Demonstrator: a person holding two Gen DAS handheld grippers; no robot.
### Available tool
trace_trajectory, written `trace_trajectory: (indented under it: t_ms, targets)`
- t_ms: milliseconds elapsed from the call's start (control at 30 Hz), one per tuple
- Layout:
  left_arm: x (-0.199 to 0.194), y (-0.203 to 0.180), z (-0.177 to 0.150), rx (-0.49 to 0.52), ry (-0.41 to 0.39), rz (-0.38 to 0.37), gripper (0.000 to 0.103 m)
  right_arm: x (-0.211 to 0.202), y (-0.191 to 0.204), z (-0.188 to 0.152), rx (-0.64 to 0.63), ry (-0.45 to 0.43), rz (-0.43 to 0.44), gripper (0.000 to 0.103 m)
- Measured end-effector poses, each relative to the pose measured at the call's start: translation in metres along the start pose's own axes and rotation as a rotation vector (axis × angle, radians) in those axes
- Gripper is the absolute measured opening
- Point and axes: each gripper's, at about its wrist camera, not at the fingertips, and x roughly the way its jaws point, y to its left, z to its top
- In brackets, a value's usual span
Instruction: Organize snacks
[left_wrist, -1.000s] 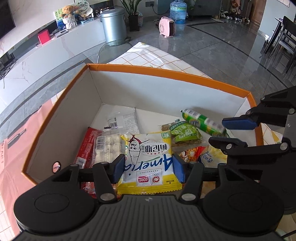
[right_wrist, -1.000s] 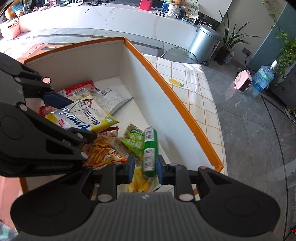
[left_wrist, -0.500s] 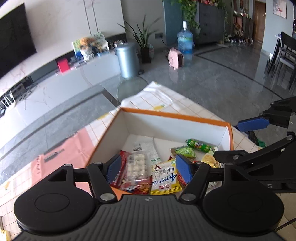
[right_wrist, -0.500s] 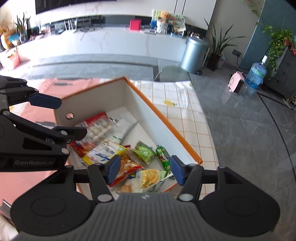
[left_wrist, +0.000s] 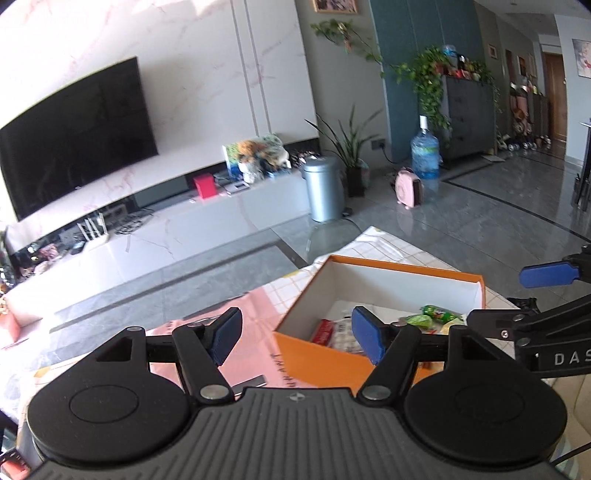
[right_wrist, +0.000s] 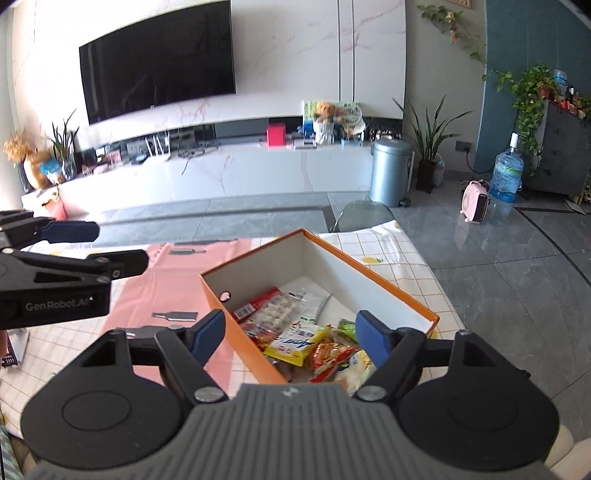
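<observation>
An orange box with white inner walls (right_wrist: 373, 271) stands on the table and holds several snack packs: a yellow pack (right_wrist: 301, 341), a red pack with white balls (right_wrist: 269, 312), an orange chips pack (right_wrist: 330, 356) and a green tube (left_wrist: 437, 314). The box also shows in the left wrist view (left_wrist: 332, 356). My left gripper (left_wrist: 295, 334) is open and empty, raised above the box's near left corner. My right gripper (right_wrist: 290, 334) is open and empty, raised above the box's near side.
The table carries a checked cloth (right_wrist: 391, 245) and a pink mat (right_wrist: 166, 280). Beyond are a grey bin (right_wrist: 389, 173), a pink heater (right_wrist: 476, 203), a water bottle (right_wrist: 506, 177) and a white TV bench (right_wrist: 229, 173).
My right gripper let go of the green tube, which now lies in the box. Both grippers opened wide, rose and pulled back from the box.
</observation>
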Motion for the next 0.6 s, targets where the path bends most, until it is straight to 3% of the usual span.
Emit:
trace_trajectory:
  t_ms: [267, 367, 600]
  targets:
    - [-0.033, 0.013, -0.035, -0.045, -0.05, 0.11, 0.085, -0.025, 0.037, -0.044, 0.043, -0.095, -0.017, 0.083]
    - [-0.038, 0.02, -0.052, -0.095, -0.048, 0.119, 0.089, -0.029, 0.047, -0.06, 0.061, -0.117, -0.029, 0.088]
    - [-0.039, 0.032, -0.092, -0.181, -0.007, 0.121, 0.089, -0.023, 0.07, -0.089, 0.041, -0.101, -0.029, 0.088]
